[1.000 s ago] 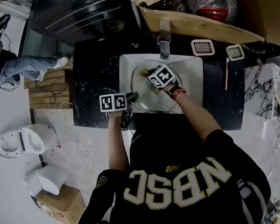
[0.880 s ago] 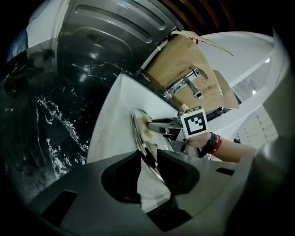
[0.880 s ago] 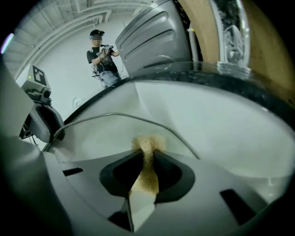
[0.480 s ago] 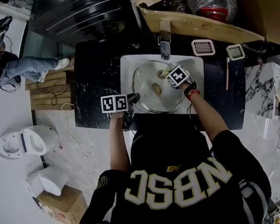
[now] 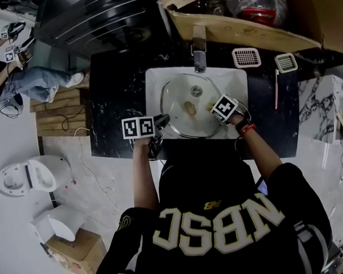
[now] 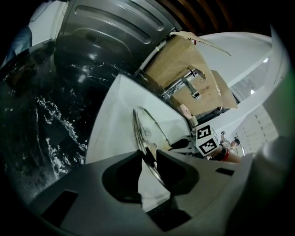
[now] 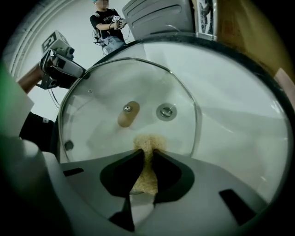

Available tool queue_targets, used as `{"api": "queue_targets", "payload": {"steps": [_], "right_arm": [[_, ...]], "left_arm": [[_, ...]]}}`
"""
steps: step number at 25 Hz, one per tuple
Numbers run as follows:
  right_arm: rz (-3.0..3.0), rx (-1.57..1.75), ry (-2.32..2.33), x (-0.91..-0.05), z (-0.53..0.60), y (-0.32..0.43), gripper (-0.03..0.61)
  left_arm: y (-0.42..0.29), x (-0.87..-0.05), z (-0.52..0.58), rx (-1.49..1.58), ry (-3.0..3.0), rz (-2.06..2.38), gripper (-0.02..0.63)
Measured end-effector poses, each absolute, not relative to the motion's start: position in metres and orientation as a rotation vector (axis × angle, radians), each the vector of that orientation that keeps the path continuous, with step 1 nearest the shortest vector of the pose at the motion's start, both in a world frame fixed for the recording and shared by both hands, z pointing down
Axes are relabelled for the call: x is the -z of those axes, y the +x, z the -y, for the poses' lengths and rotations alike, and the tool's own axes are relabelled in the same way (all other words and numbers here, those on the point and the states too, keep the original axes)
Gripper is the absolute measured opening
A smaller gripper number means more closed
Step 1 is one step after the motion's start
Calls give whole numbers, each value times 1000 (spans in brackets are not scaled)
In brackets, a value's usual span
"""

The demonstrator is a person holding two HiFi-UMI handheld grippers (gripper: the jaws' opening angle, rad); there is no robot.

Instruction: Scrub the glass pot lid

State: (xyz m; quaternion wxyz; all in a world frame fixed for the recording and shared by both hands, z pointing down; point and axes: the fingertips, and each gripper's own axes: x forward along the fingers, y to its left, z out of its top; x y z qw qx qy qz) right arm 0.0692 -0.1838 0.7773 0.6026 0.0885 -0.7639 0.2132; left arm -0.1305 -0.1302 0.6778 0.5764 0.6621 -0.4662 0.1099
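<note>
A round glass pot lid (image 5: 185, 118) with a tan knob (image 5: 190, 108) lies tilted in the white sink (image 5: 156, 82). My left gripper (image 5: 161, 121) is shut on the lid's near-left rim; in the left gripper view the steel rim (image 6: 140, 133) runs between the jaws of the left gripper (image 6: 147, 156). My right gripper (image 5: 216, 108) is over the lid's right part, pointing steeply down. It is shut on a tan scrub sponge (image 7: 146, 147), which presses on the glass lid (image 7: 92, 133) below the knob (image 7: 127, 113).
A faucet (image 5: 199, 48) stands at the sink's far edge, and the drain (image 7: 166, 111) shows through the glass. Two white slotted strainers (image 5: 247, 57) (image 5: 286, 63) lie on the black marble counter (image 5: 115, 90). A cardboard box (image 5: 240, 26) sits behind. Another person (image 7: 107, 23) stands far off.
My right gripper has slid with the sponge across the lid, from its far middle to the right and then toward me. The left gripper and the lid have stayed put.
</note>
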Motion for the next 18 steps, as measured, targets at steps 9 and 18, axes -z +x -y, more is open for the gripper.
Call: {"api": "queue_targets", "payload": {"steps": [9,18], "right_arm": [[1818,-633,-45,-749,118,51,78],[1944,-727,-181,-720,88,-8,80]], "left_arm": [[-131,-678,130,-257,1546,1093,114],[-131,-678,129,-270,1553,1101,114]]}}
